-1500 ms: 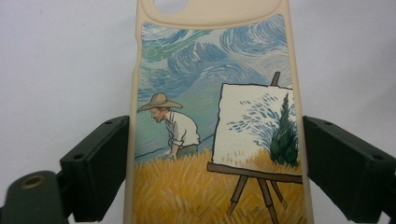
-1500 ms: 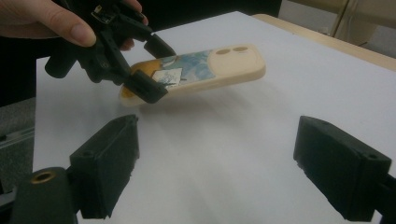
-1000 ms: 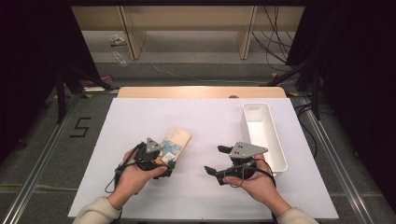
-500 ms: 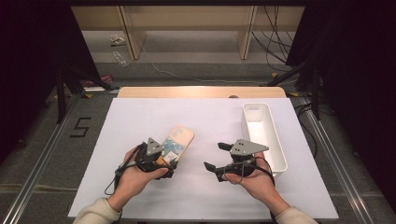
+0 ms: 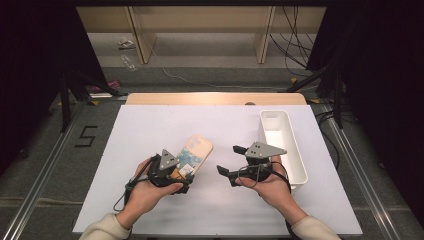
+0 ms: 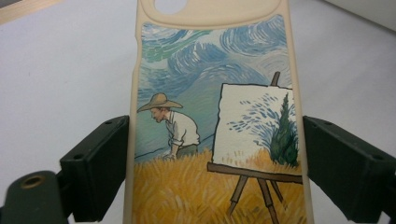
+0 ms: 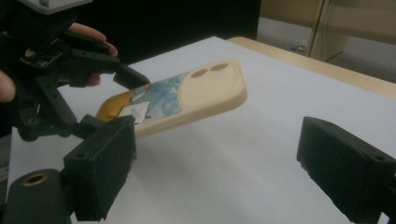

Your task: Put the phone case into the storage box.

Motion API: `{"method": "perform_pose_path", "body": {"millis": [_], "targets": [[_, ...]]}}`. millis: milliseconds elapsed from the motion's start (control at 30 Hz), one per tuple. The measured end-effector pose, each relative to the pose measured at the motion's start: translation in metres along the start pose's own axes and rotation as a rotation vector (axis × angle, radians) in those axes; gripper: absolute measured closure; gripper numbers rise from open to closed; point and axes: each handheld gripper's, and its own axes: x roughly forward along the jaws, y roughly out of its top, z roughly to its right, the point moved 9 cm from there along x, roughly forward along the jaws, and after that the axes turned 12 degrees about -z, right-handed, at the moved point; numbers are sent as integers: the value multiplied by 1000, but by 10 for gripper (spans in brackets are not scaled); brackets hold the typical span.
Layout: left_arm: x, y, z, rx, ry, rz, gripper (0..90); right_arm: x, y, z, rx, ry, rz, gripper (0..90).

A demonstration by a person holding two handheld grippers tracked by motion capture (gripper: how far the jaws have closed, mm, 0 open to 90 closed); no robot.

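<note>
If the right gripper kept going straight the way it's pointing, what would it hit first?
Probably the phone case held off the table in the left gripper; the right gripper is open and aimed toward it, though depth is unclear.

A: The table (image 5: 150, 130) has a white top, and a light wooden strip (image 5: 215, 98) runs along its far edge.

B: Behind it stands pale wooden shelving (image 5: 200, 30), with a few small bits of litter (image 5: 126, 44) on the grey floor (image 5: 210, 70) beneath.

A: Black cables (image 5: 292, 30) hang at the right, and dark curtains (image 5: 30, 60) close both sides.

B: On the left floor a black figure 5 (image 5: 86, 136) is marked, beside a metal rail (image 5: 45, 175).
</note>
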Motion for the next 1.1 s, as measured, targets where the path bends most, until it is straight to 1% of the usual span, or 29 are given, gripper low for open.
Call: {"method": "perform_pose_path", "body": {"millis": [200,500,600,900,1100], "targets": [[-2,2,6,11,-11,13,110,5,11,4,15,0,16,125],[-4,3,16,36,-23,22,110,17,19,5,29,3,14,120],[-4,4,20,45,-31,26,110,21,21,6,33,3,11,118],[-5,5,34,77,-53,29,110,28,22,9,70,16,6,118],[-5,5,40,90,-60,30,110,33,22,11,87,23,0,118]]}}
